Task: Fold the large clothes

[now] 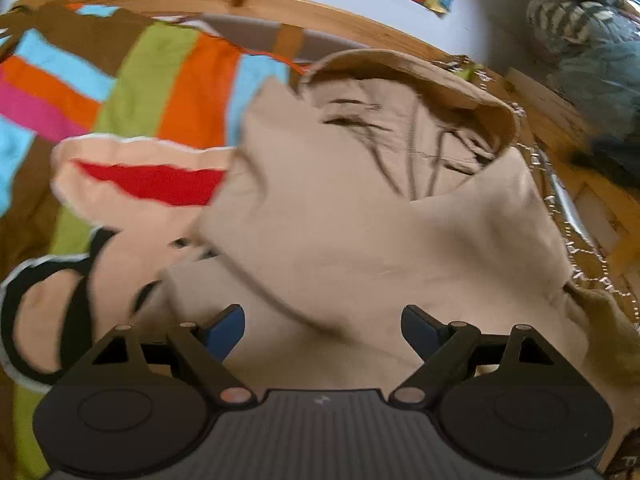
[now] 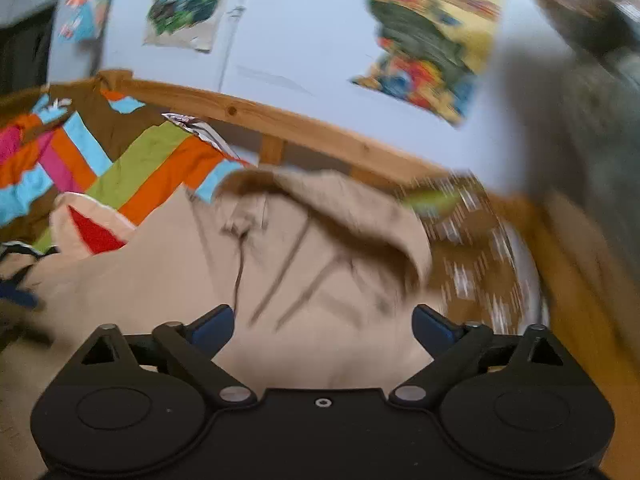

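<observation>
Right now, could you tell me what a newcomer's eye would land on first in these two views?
Probably the big beige hoodie, crumpled in the middle of both views with its hood toward the wooden bed rail. Behind it to the left lies a striped quilt in orange, green, blue and pink, with a red patch on a pale cushion beside the hoodie. Both tools, left and right, hang open over the fabric.
</observation>
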A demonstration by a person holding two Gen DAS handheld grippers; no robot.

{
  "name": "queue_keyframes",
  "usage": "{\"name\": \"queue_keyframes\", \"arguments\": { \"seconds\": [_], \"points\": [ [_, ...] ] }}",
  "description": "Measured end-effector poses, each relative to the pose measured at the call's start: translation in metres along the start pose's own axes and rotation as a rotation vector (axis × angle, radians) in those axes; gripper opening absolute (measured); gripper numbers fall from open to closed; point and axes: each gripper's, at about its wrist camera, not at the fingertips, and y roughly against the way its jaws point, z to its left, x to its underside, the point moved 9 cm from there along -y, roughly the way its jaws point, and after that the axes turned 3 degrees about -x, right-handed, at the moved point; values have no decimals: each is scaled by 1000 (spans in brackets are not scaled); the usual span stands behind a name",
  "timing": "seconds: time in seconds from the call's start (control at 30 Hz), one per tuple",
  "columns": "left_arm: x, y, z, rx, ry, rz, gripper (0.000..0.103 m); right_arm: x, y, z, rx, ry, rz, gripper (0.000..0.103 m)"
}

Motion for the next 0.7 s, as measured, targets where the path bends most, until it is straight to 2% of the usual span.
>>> {"name": "queue_keyframes", "arguments": {
  "seconds": [0.13, 0.17, 0.27, 0.33, 0.37, 0.4, 0.47, 0.57, 0.63, 0.7],
  "points": [
    [-28, -27, -28, 55, -40, -15, 90, -35, -77, -6, 80, 151, -11, 84],
    [-35, -35, -33, 59, -59, -19, 90, -41, -93, -10, 110, 175, -10, 82],
    [-62, -63, -41, 56, -87, -23, 90, -53, -128, -17, 128, 232, -25, 80],
    [-73, -79, -44, 70, -70, -6, 89, -53, -151, -21, 112, 236, -7, 65],
    [-77, -86, -46, 83, -68, -5, 88, -52, -158, -24, 104, 229, 2, 30],
    [-81, -93, -47, 90, -72, -7, 86, -50, -161, -27, 100, 212, -7, 20],
    [-85, -109, -47, 70, -81, 8, 84, -48, -146, -24, 117, 221, -129, 15],
    [-83, -122, -43, 55, -60, 30, 82, -28, -114, 3, 190, 425, -267, 9],
    [-83, -117, -38, 97, -9, 8, 82, -2, -107, 22, 183, 558, -267, 8],
    [-91, -106, -34, 168, 68, -65, 82, 32, -116, 38, 171, 681, -191, 7]
  ]
}}
